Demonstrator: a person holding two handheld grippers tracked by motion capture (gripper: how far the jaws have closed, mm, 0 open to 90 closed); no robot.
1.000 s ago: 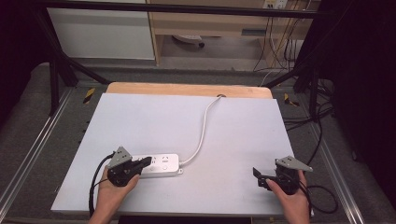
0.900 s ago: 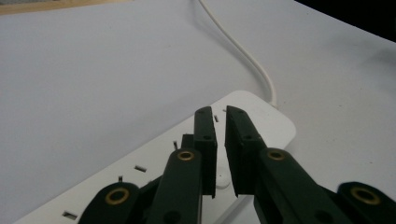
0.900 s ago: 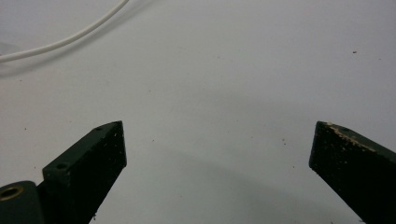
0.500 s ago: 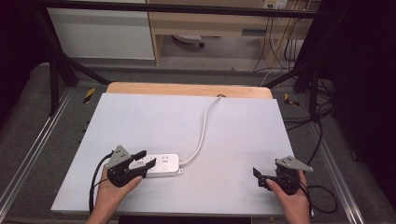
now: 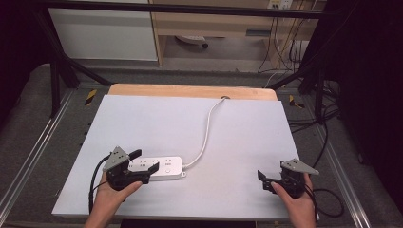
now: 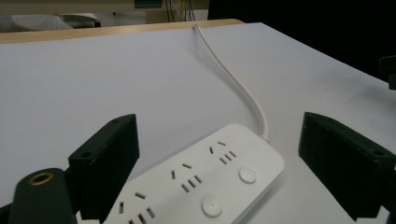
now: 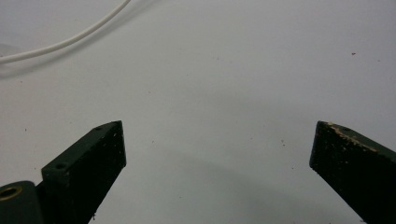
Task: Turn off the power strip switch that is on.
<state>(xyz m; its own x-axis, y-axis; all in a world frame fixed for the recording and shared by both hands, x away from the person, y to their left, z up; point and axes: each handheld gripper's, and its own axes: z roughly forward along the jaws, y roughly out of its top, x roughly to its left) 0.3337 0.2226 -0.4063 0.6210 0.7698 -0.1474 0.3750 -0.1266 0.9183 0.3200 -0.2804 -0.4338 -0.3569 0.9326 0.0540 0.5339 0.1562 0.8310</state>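
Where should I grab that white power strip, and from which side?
Grip the power strip across its narrow width, at the end away from its cord, coming in from that end as the left tongs do now. The long flat sides are parallel and fit between the open jaws, which have just been opening and straddle it without pressing.

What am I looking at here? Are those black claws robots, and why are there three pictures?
No robot: a person holds a hand-worked left gripper and right gripper. One camera looks down from above; one rides on each gripper, looking along its black jaws. A white power strip with its cord lies on the white table. The left gripper's jaws have just been opening; the strip lies between them, unpressed. The right gripper's jaws stand open over bare table. Nothing is held.
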